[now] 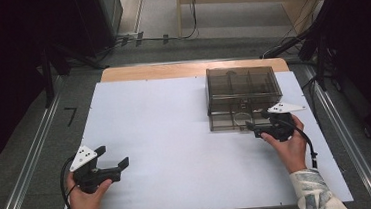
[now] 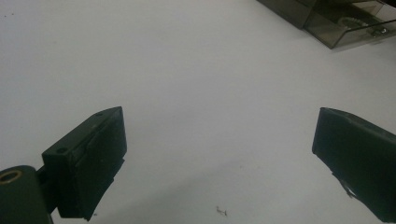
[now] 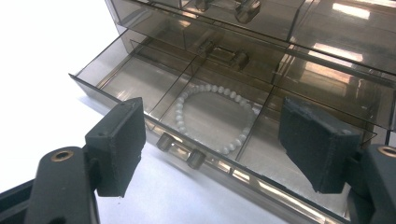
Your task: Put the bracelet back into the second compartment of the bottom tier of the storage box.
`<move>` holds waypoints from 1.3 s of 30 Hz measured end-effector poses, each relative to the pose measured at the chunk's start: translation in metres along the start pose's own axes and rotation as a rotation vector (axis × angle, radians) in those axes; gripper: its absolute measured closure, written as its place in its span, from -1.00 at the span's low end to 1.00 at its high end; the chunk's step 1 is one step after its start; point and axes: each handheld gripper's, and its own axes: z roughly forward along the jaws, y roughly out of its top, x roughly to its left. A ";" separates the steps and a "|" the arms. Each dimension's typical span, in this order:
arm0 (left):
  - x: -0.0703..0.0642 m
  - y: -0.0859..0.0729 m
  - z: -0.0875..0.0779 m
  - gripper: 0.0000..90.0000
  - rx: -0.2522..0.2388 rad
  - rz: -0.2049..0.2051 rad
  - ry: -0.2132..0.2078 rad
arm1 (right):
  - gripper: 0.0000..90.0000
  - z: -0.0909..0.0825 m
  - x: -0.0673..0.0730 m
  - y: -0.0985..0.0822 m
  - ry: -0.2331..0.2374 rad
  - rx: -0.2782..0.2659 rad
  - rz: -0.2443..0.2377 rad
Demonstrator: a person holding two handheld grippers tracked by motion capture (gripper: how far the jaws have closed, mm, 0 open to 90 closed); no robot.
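A: Where did the bracelet (image 3: 215,119) sit?

B: In the middle compartment of the open bottom drawer (image 3: 154,125), centre of the right gripper view. The smoky plastic organizer (image 1: 243,96) stood at the upper right of the table (image 1: 166,136) in the high view.

A: And the grippers?

B: The right gripper (image 3: 210,144) hovered just in front of the drawer, jaws spread wide, gripping nothing. The left gripper (image 1: 112,163) rested at the lower left of the high view, well apart from the box, also open and empty.

A: How would the bracelet have handled?

B: I judged it light and limp, a loop of smooth round beads on a string, likely slippery. A pinch across one side of the loop looked best, since the beads could roll out of a loose hold.

A: Room to move?

B: Tight. Thin dividers stood on either side, the front wall with its two knobs (image 3: 180,149) was near, and the upper drawer overhung the back. The white table to the left was open.
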 end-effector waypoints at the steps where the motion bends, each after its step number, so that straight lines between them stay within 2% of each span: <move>1: 0.000 0.000 0.000 -0.92 0.000 0.000 0.001 | -0.51 -0.001 0.000 0.000 0.003 0.000 -0.002; 18: 0.000 0.000 -0.001 -0.92 0.000 0.001 0.001 | -0.51 -0.020 -0.004 -0.015 -0.005 -0.009 0.004; 39: 0.000 0.000 -0.001 -0.92 -0.003 -0.002 -0.001 | -0.52 -0.040 -0.018 -0.034 -0.051 -0.003 0.040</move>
